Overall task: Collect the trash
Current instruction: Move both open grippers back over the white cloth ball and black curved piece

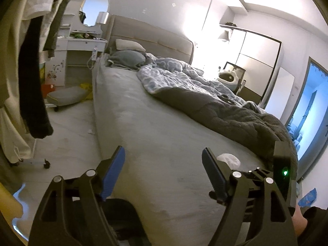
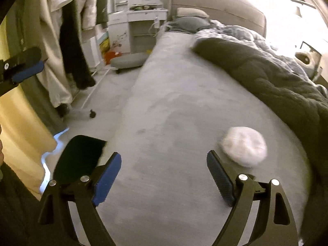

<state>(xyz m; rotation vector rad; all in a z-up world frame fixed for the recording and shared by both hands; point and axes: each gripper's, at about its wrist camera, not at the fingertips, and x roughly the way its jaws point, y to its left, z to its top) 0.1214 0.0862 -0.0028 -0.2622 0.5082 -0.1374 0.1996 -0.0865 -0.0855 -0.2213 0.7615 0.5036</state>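
**Both grippers wide over the bed, a white wad lying near its foot**

Everything here is placed against the bed [image 2: 164,123], a wide grey mattress running from the headboard down toward the cameras.

To the left of the bed, hanging clothes [image 1: 30,61] fill the edge of both views, pale garments with a dark one among them. Past them, beside the head of the bed, stands a white dressing table [image 1: 82,41] with an oval mirror [image 1: 94,9] above it. On the floor between that table and the bed's left side lies a grey cushion [image 2: 129,60].

The left gripper [image 1: 164,174] hangs over the foot end of the bed, its blue-padded jaws spread well apart with nothing between them. The right gripper [image 2: 164,178] is also above the foot end, jaws equally wide and holding nothing.

The trash, a crumpled white wad [image 2: 244,149], lies on the bare mattress toward the bed's right side, near the foot. In the right wrist view it sits just beyond the right-hand fingertip; in the left wrist view it peeks out behind the right-hand finger [image 1: 213,176].

Along the right half of the bed a dark grey duvet [image 2: 276,78] lies rumpled, its edge near the wad but apart from it.
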